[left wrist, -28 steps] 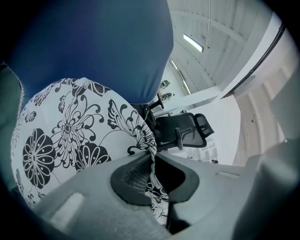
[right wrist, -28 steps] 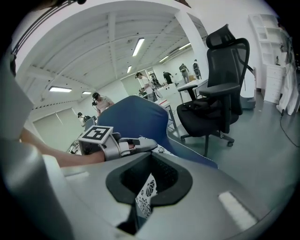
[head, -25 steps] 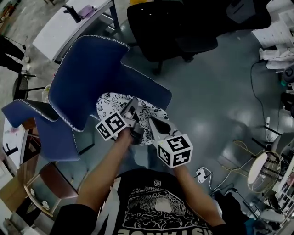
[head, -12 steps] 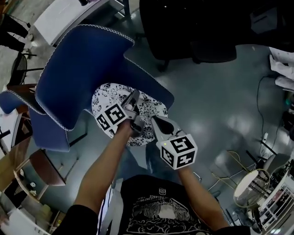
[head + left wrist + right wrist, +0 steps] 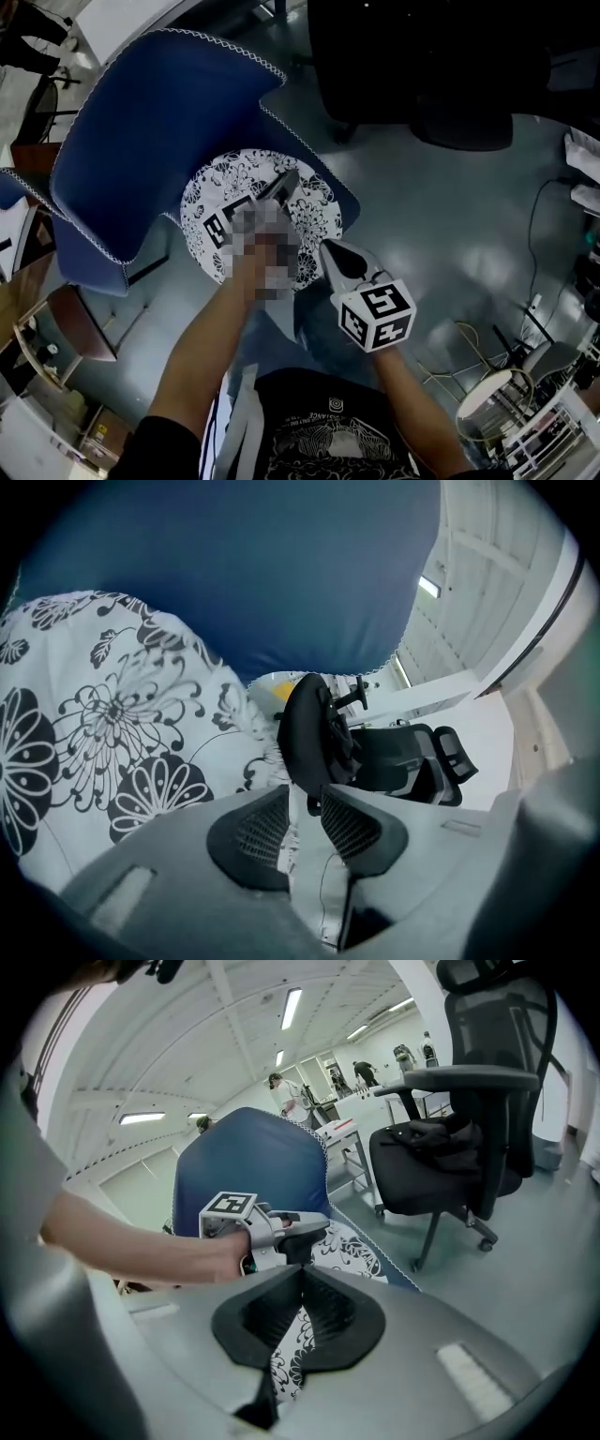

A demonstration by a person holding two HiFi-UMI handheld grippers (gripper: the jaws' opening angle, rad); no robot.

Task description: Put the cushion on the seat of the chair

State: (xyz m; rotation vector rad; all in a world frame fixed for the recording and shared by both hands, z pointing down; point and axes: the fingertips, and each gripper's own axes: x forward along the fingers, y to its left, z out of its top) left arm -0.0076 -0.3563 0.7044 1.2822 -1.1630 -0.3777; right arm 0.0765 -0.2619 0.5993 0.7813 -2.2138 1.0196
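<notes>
From the head view, the blue chair [image 5: 141,112] filled the ten o'clock part of the scene, its white-piped back rising toward eleven. The round white cushion [image 5: 211,183] with black flowers lay over the chair's seat, its edge against the foot of the back toward nine o'clock. A strip of blue seat showed past its three o'clock edge. The left gripper [image 5: 289,180] reached over the cushion toward one o'clock. Its fingers were opening, a narrow gap between them with a pale fold of the cushion's edge in it. At the cushion's five o'clock rim, the right gripper [image 5: 330,251] had its fingers pressed together at the tips, pinching flowered cloth. A black office chair [image 5: 450,84] stood on the grey floor [image 5: 441,225] at one o'clock.
</notes>
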